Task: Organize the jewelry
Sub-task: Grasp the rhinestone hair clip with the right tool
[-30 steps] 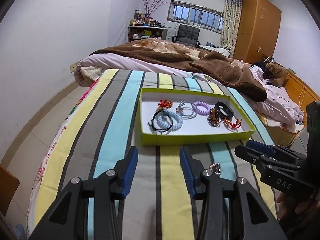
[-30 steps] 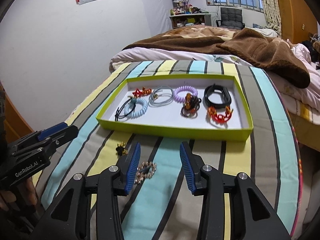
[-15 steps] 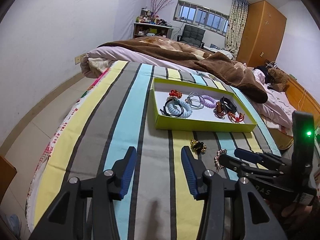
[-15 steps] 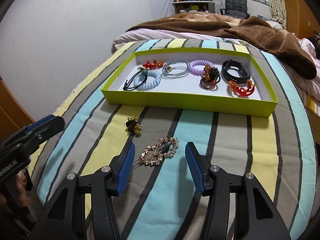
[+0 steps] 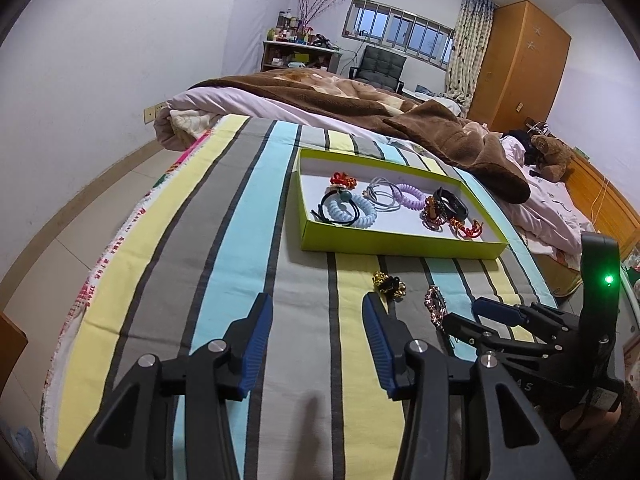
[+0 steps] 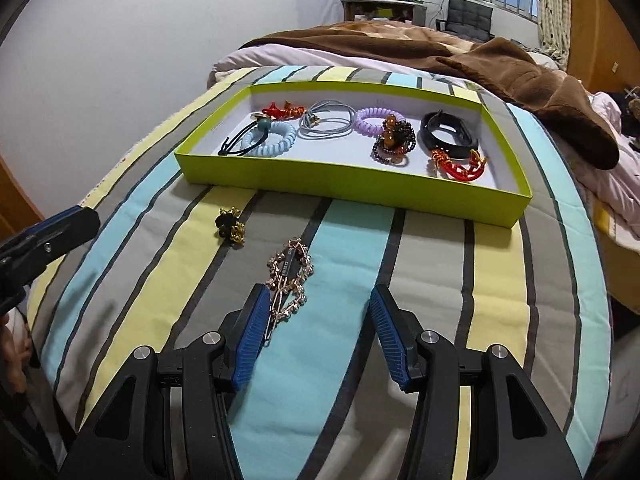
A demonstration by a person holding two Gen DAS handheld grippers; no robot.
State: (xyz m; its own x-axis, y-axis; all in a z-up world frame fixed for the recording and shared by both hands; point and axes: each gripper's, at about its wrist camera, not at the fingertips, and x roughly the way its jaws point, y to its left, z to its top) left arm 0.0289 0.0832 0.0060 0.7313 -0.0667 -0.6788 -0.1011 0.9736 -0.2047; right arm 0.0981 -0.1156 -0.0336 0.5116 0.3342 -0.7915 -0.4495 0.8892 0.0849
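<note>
Your right gripper point(image 6: 316, 322) gapes wide and empty low in the frame, its left pad beside the gold hair clip point(image 6: 289, 280) on the striped bedspread point(image 6: 440, 280); light, bumpy and slippery, pinch its stiff central bar.

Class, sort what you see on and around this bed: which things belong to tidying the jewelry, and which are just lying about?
Belongs to the job:
green tray holding bracelets and hair ties
gold hair clip on the striped cover
black-and-gold piece beside it
right claw, open beside the clip
left claw, open

Just lying about:
brown blanket
teddy bear
black chair
wardrobe
</note>
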